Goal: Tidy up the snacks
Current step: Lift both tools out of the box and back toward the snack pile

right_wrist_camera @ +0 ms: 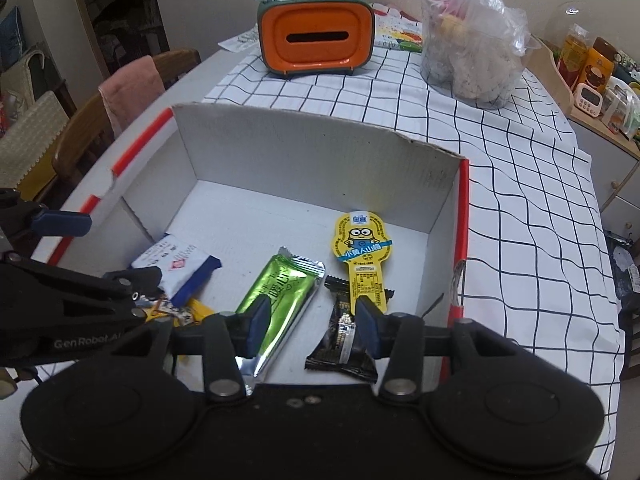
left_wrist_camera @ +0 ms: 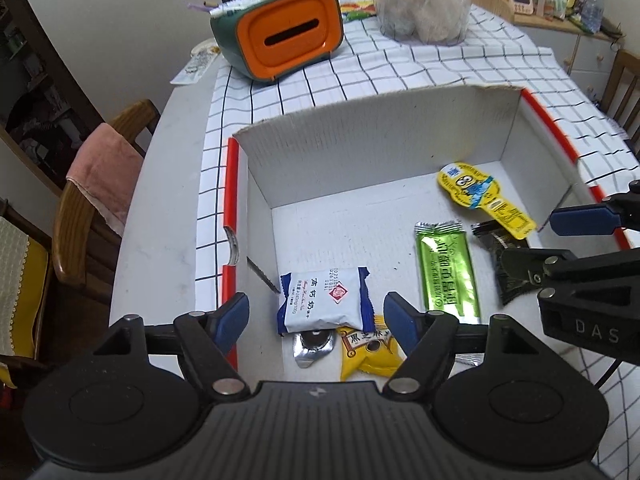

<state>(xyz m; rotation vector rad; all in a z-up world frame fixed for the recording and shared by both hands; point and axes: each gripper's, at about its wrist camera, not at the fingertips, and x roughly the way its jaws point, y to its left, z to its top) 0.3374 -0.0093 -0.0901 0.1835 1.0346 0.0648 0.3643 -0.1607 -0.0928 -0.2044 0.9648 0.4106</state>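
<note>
Two grippers, left (left_wrist_camera: 316,316) and right (right_wrist_camera: 314,322), fingers seemingly spread empty, above a checked tablecloth (right_wrist_camera: 512,168).

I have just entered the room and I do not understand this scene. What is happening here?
A person holds two grippers above a white cardboard box on a checked tablecloth. Snacks lie in the box: a white-and-blue packet, a green bar, a black packet, a yellow cartoon pouch and a yellow packet. The left gripper and right gripper are both open and hold nothing.
</note>
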